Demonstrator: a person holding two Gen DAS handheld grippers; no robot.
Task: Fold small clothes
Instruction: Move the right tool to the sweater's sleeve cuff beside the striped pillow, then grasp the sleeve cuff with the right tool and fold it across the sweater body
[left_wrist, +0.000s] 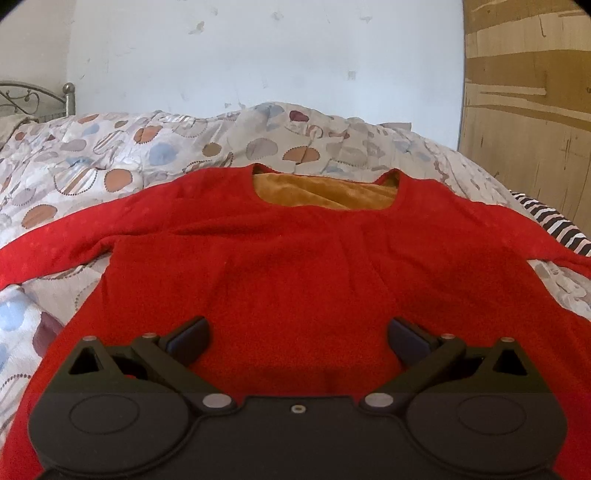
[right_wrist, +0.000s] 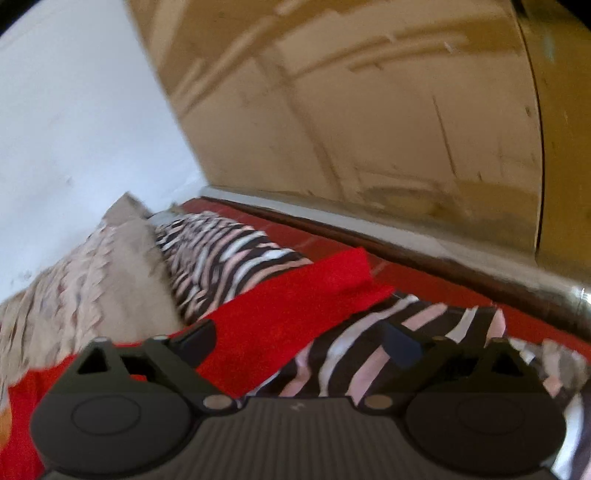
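The left gripper (left_wrist: 297, 341) gapes wide, empty, over the lower middle of the red sweater (left_wrist: 295, 266), spread flat on the patterned quilt (left_wrist: 110, 155). The right gripper (right_wrist: 299, 345) (view blurred) is equally wide, empty, above the sweater's sleeve (right_wrist: 295, 306) and striped cloth (right_wrist: 229, 251).

A red fleece long-sleeved top with an orange lining (left_wrist: 295, 266) lies flat, sleeves spread, on the bed's circle-patterned quilt (left_wrist: 110, 162). The black left gripper (left_wrist: 298, 338) hovers above the top's lower part, fingers (left_wrist: 190, 338) wide apart, holding nothing.
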